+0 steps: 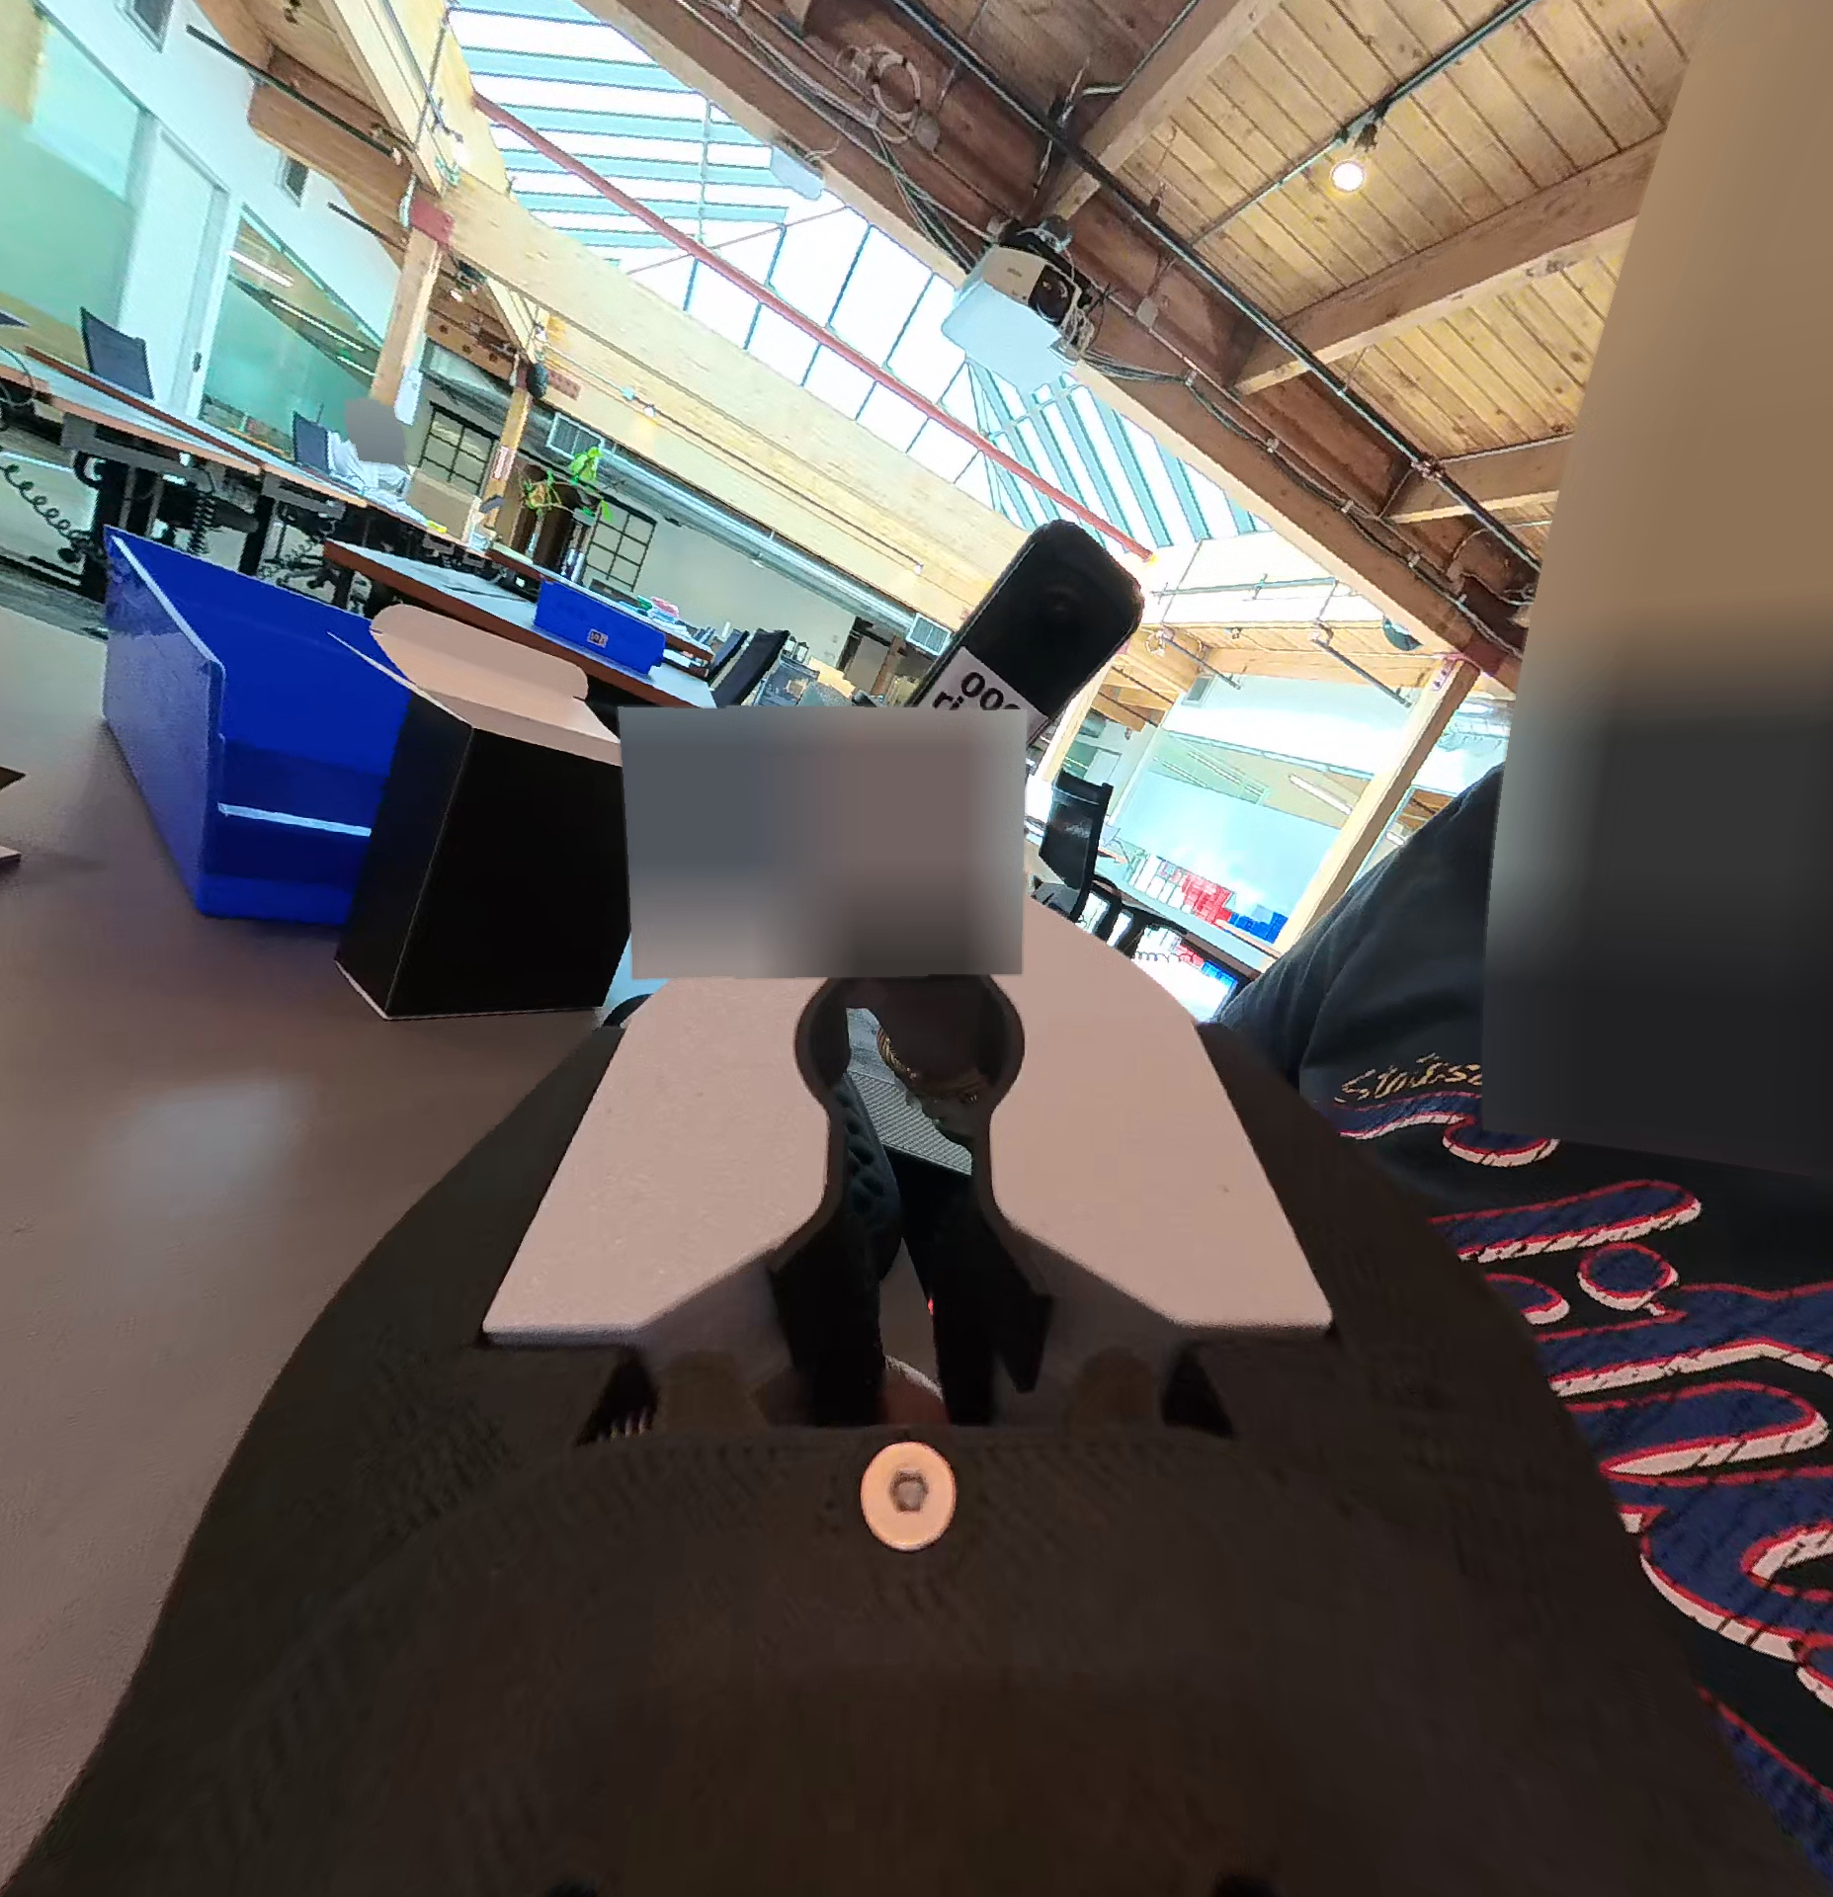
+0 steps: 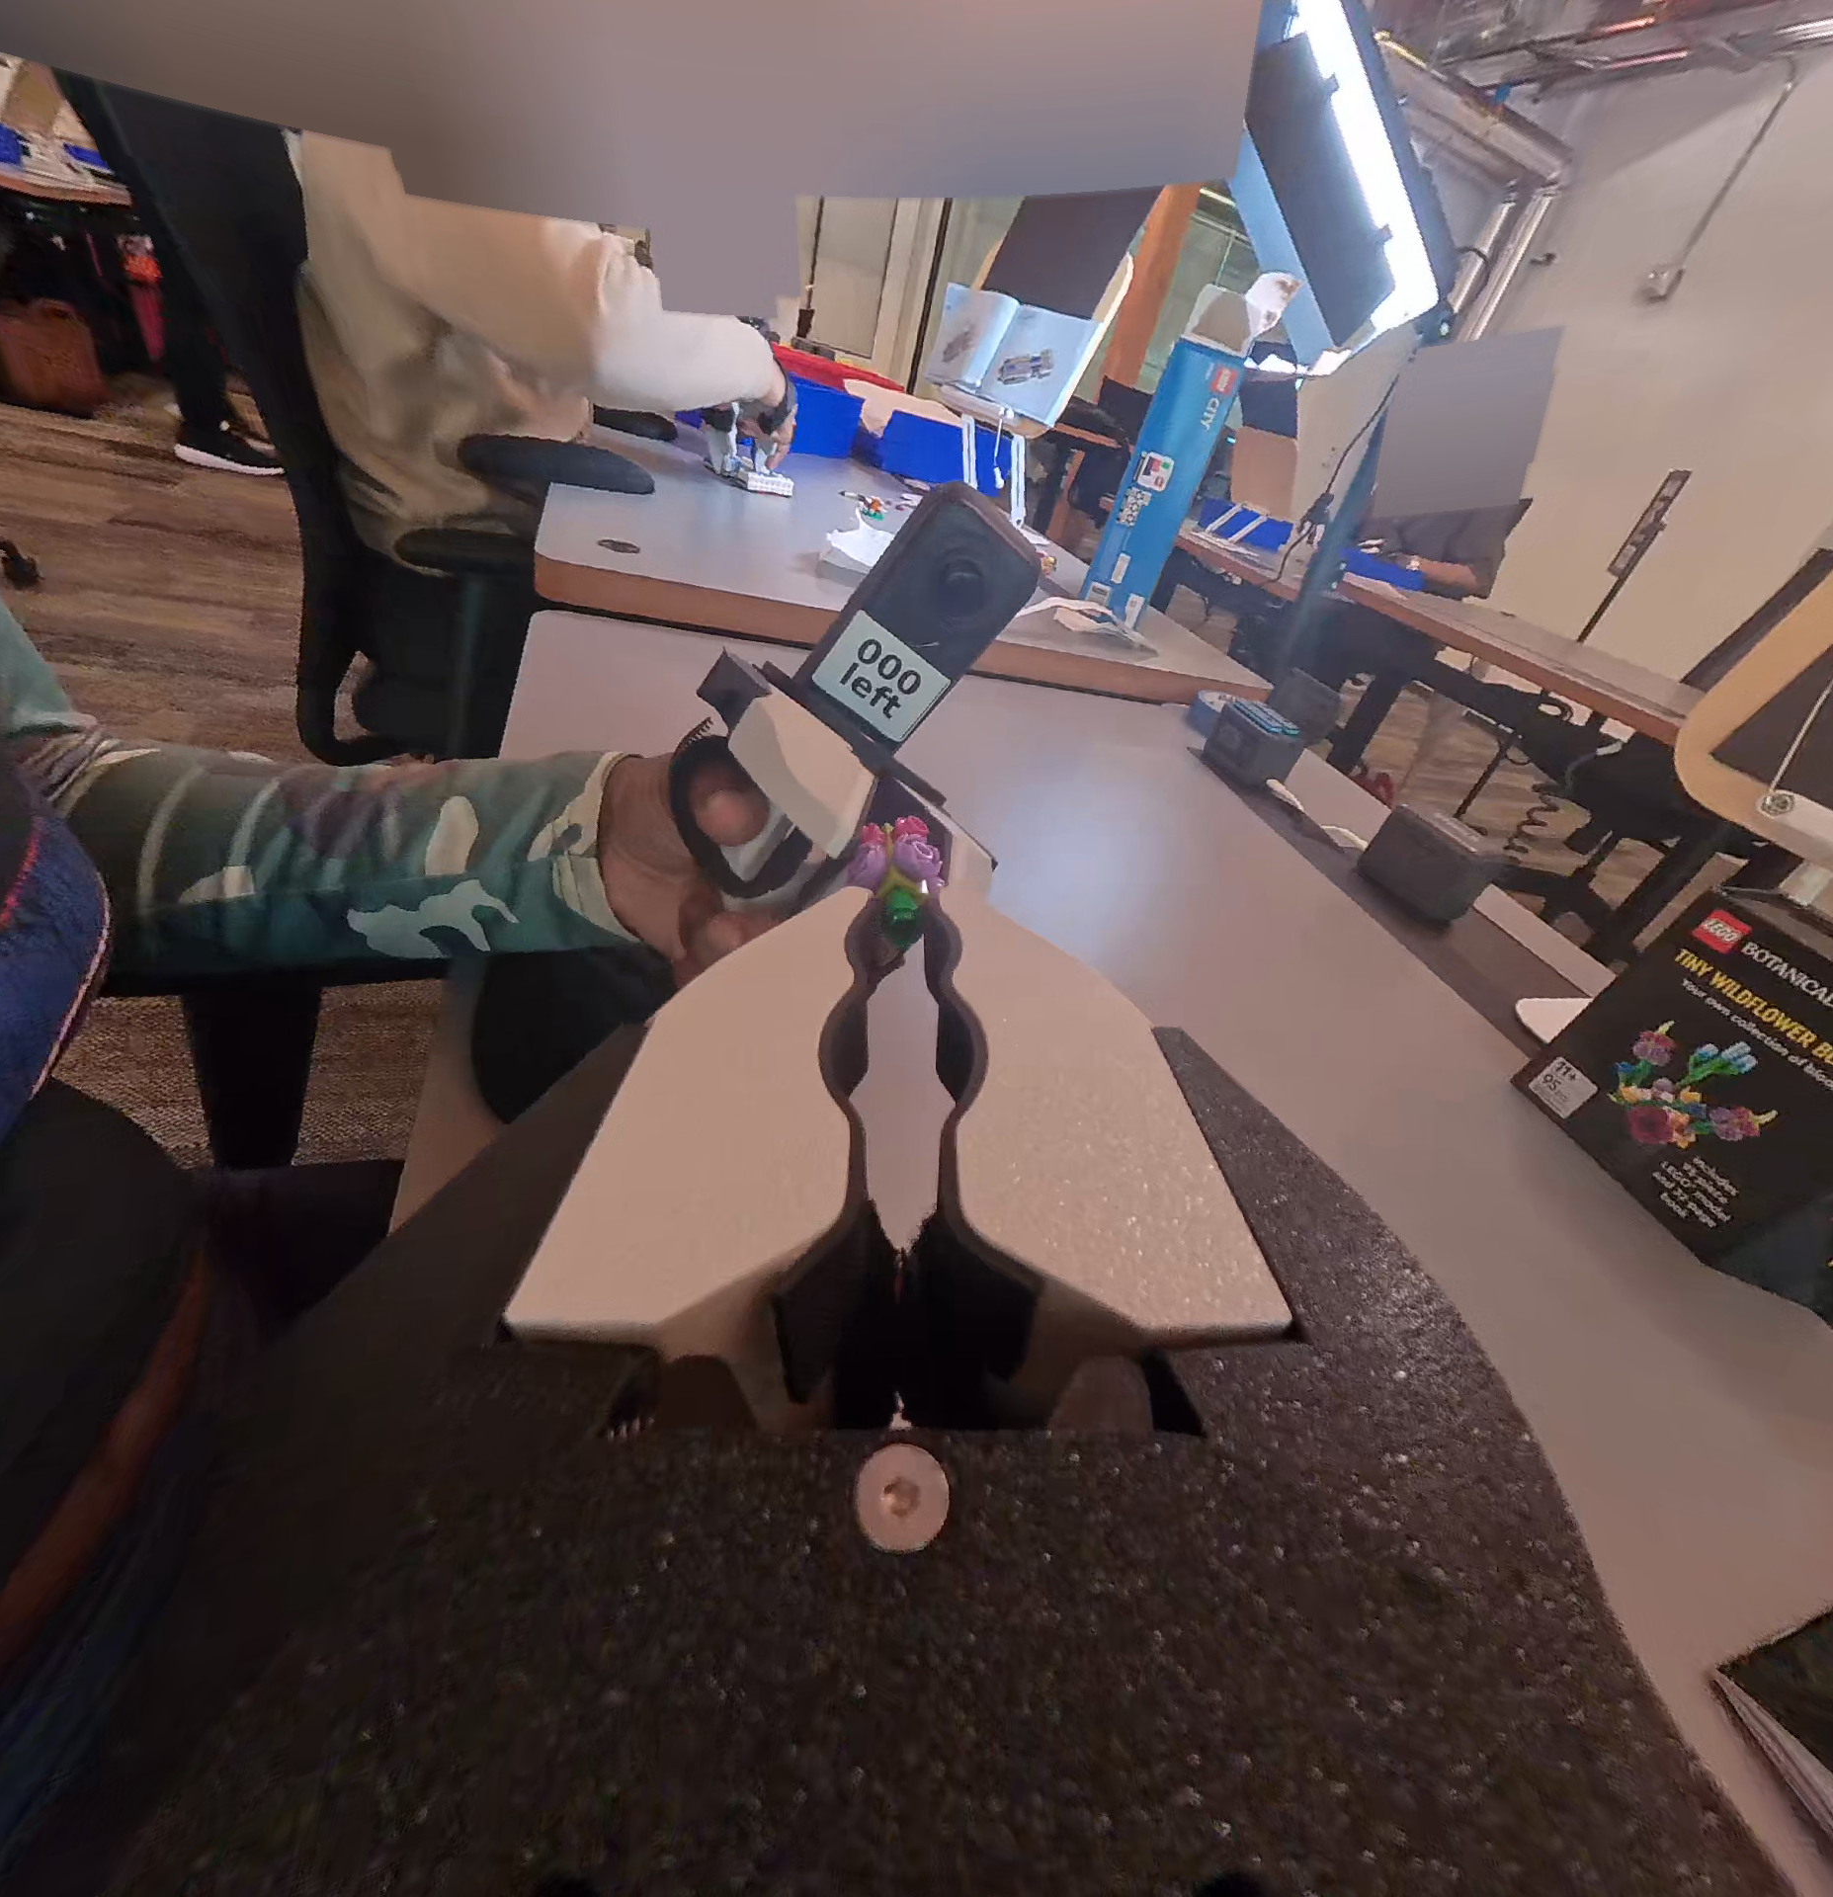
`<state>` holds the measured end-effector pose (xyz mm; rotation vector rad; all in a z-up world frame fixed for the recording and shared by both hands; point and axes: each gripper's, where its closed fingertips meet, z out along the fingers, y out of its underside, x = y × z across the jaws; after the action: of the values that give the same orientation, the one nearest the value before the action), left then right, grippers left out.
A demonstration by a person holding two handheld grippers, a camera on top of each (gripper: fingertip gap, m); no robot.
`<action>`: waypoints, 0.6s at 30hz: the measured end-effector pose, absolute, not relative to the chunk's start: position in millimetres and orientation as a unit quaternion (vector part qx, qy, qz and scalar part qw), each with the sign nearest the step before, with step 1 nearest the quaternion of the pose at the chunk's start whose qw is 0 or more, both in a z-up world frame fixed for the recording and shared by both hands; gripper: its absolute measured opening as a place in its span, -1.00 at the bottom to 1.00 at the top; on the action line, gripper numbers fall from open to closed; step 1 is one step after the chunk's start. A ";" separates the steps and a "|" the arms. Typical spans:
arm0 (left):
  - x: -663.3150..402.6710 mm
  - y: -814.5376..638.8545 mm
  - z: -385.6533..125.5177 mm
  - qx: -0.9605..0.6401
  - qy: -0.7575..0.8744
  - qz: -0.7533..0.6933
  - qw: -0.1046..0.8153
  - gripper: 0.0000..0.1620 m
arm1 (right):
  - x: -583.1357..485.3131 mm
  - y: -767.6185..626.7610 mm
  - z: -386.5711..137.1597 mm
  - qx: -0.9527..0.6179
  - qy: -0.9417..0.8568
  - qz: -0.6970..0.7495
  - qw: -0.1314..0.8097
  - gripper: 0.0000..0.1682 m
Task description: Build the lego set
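From the left wrist, the left gripper (image 1: 907, 1037) has its fingers close together; whether they pinch anything I cannot tell. One blue bin (image 1: 245, 739) and one black box (image 1: 491, 862) stand on the table (image 1: 121, 1129). From the right wrist, the right gripper (image 2: 894, 950) pinches one small flower piece (image 2: 897, 873) at its fingertips, just beside the left gripper (image 2: 789, 790). One set box (image 2: 1713, 1088) sits to the right.

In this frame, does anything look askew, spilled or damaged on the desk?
Nothing stands out. The black set box stands closed on the grey desk, and the small flower build sits intact at the tips of the right hand-held gripper. No loose or spilled pieces show.
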<state>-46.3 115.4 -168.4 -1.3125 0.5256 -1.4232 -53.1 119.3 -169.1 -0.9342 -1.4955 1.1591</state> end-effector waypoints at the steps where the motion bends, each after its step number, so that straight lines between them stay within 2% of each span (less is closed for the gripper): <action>1: -46.2 115.5 -169.2 -0.554 0.224 -0.594 0.539 -0.77 | -52.9 119.6 -170.2 -0.386 -0.621 0.476 0.489 -0.91; 4: -44.7 114.2 -170.2 -0.557 0.238 -0.580 0.544 -0.76 | -51.8 118.8 -171.0 -0.385 -0.627 0.477 0.481 -0.91; 6: -41.5 112.8 -173.0 -0.568 0.256 -0.564 0.543 -0.61 | -52.2 117.8 -172.4 -0.386 -0.631 0.474 0.477 -0.91; 7: -40.2 111.3 -173.5 -0.569 0.265 -0.557 0.544 -0.62 | -52.5 116.9 -173.4 -0.385 -0.634 0.472 0.476 -0.91; 9: -40.4 111.7 -174.4 -0.572 0.272 -0.542 0.553 -0.76 | -52.6 114.6 -173.2 -0.383 -0.637 0.474 0.472 -0.91; 12: -41.9 114.0 -174.8 -0.574 0.276 -0.519 0.570 -0.77 | -53.6 117.2 -174.2 -0.395 -0.636 0.466 0.472 -0.91; 18: -42.9 111.4 -169.6 -0.561 0.336 -0.413 0.634 -0.77 | -53.5 113.8 -168.6 -0.477 -0.534 0.605 0.348 -0.92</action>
<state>-42.9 111.4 -169.6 -1.2817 0.7674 -0.9444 -53.5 113.8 -168.6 -1.2373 -1.3841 1.5687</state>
